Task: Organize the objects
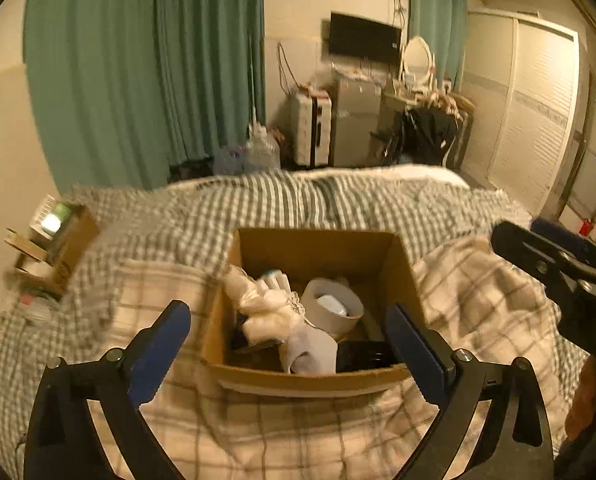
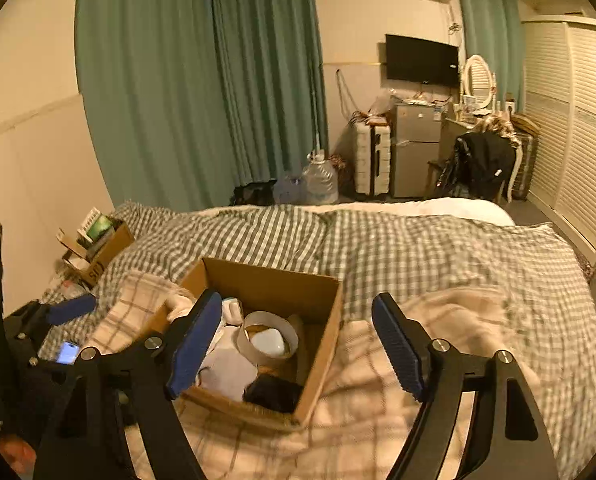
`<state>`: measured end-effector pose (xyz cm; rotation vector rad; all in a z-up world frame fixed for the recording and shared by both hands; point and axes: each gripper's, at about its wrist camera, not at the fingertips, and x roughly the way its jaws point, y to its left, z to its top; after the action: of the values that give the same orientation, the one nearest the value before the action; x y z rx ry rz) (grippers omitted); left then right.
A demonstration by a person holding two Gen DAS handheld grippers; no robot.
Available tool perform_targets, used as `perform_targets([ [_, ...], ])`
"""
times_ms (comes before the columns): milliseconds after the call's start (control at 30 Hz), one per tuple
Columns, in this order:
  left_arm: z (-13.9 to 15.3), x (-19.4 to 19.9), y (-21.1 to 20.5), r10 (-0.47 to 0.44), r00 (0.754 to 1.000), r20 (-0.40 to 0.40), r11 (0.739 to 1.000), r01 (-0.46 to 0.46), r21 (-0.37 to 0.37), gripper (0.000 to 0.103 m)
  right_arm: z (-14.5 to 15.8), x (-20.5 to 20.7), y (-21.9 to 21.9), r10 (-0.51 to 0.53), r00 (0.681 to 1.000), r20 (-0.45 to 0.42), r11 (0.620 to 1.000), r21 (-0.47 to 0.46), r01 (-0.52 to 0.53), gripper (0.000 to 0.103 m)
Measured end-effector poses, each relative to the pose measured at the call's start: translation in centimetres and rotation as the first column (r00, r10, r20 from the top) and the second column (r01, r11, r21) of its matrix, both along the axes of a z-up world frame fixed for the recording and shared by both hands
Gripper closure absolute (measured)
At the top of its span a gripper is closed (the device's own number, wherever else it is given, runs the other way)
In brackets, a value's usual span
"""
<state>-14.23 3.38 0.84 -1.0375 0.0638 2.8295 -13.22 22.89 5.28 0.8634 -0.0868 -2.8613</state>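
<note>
An open cardboard box (image 1: 317,252) sits on a plaid blanket on the bed; it also shows in the right wrist view (image 2: 274,284). Inside lie a white tape roll (image 1: 331,308) (image 2: 268,338), white cloth (image 1: 270,312), a white packet (image 1: 311,350) and a black object (image 1: 363,356) (image 2: 274,394). My left gripper (image 1: 290,344) is open and empty, its fingers straddling the box's near edge. My right gripper (image 2: 298,344) is open and empty, above the box's right side; it also shows at the right of the left wrist view (image 1: 557,264).
A second cardboard box (image 2: 98,244) with books stands at the bed's far left by the wall. A lit phone (image 2: 68,353) lies on the blanket left of the box. Green checked duvet (image 2: 417,256) covers the bed. Beyond it are water jugs (image 2: 319,182), a suitcase and fridge.
</note>
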Motion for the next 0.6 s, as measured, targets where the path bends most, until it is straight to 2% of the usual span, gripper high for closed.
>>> perform_targets([
  [67, 1.7, 1.8, 0.0, 0.005, 0.999, -0.034, 1.000, -0.004, 0.023, 0.000, 1.4, 2.4, 0.9, -0.019, 1.000, -0.017, 1.000, -0.006, 0.019, 0.014],
  [133, 2.8, 3.8, -0.5, 0.028, 0.998, -0.061, 0.999, -0.026, 0.042, 0.000, 2.4, 4.7, 1.8, -0.032, 0.999, -0.028, 0.999, -0.006, 0.032, 0.013],
  [233, 3.7, 5.6, -0.5, 0.035, 0.997, -0.071, 0.998, -0.031, 0.057, 0.000, 3.4, 7.1, 2.3, -0.048, 0.998, -0.041, 0.999, 0.014, 0.049, 0.011],
  [333, 4.1, 7.2, -0.6, 0.041, 0.995, -0.088, 0.998, -0.037, 0.048, 0.000, 4.0, 9.0, 2.6, -0.062, 0.995, -0.073, 0.998, 0.028, 0.064, 0.003],
  [433, 4.2, 8.4, -0.6, 0.045, 0.993, -0.109, 0.999, -0.042, 0.031, 0.000, 4.0, 10.9, 2.7, -0.068, 0.993, -0.101, 0.997, 0.040, 0.072, 0.000],
  [600, 3.4, 9.2, -0.9, 0.054, 0.990, -0.134, 0.998, -0.052, 0.018, 0.000, 2.4, 11.1, 2.3, -0.066, 0.992, -0.104, 0.995, 0.063, 0.073, 0.000],
])
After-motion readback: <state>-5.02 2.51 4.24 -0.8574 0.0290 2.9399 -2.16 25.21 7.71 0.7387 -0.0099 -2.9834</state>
